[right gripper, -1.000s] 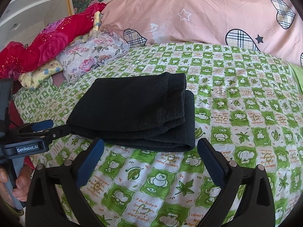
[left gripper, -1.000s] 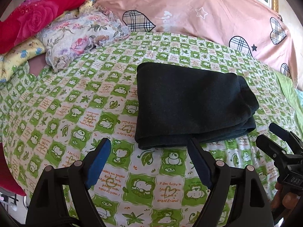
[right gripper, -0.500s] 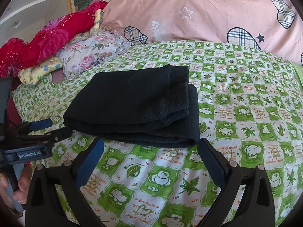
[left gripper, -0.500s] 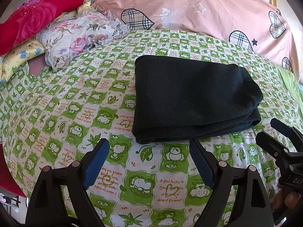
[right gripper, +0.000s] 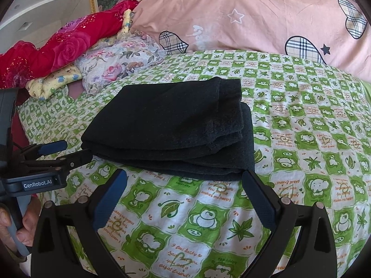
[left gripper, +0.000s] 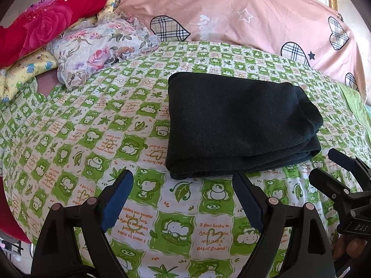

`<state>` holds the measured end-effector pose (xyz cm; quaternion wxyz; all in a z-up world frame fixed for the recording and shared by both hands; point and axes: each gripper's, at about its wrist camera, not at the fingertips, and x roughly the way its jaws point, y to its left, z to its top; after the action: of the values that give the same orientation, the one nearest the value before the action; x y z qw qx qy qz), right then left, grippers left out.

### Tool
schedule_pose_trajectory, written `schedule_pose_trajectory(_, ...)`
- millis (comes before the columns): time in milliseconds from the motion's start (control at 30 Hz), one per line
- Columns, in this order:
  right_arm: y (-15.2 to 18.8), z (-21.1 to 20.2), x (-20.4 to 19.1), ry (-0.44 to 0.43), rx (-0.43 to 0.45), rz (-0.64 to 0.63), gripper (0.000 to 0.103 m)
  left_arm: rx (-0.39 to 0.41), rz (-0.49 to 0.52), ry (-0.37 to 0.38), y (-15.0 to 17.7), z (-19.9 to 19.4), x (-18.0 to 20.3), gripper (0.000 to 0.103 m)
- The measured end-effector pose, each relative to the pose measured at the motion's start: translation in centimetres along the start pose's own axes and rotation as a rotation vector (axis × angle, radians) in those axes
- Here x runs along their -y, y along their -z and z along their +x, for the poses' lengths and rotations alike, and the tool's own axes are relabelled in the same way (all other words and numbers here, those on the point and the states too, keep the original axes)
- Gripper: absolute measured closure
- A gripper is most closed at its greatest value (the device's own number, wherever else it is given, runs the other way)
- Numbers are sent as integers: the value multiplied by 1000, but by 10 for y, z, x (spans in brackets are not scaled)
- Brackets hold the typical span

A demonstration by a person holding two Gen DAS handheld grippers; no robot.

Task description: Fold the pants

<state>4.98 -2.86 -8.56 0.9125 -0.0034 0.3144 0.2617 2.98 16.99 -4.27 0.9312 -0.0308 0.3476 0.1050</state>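
The dark pants (left gripper: 238,125) lie folded in a thick rectangular stack on the green-and-white bedsheet; they also show in the right wrist view (right gripper: 171,127). My left gripper (left gripper: 183,183) is open and empty, just short of the stack's near edge. My right gripper (right gripper: 185,183) is open and empty, its fingertips close to the stack's near edge. The right gripper shows in the left wrist view (left gripper: 343,180) at the far right. The left gripper shows in the right wrist view (right gripper: 67,153) at the left, by the stack's left corner.
A big pink quilt with plaid hearts (left gripper: 243,14) lies along the far side of the bed. A floral pillow (left gripper: 99,48), a red rose blanket (left gripper: 41,30) and a yellow cloth (left gripper: 25,69) are piled at the far left. The bed edge drops off at the left.
Both grippers have drawn slightly closer to the folded pants, which sit a little higher and larger in both views. Both stay open and empty.
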Motion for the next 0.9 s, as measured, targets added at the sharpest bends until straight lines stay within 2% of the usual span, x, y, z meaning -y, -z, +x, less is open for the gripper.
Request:
schedule_pose_trajectory(433,1,1,-5,16,25,-27,4,35,7,9,1,-4,2,14)
schedule_pose_trajectory(667,2,8,-14,24,8,-85,4,39,19,10,2,-4,3,13)
schedule_pose_trajectory(900,3,9,-13,20,1,-82,4,34,22,7,4,-3,3,13)
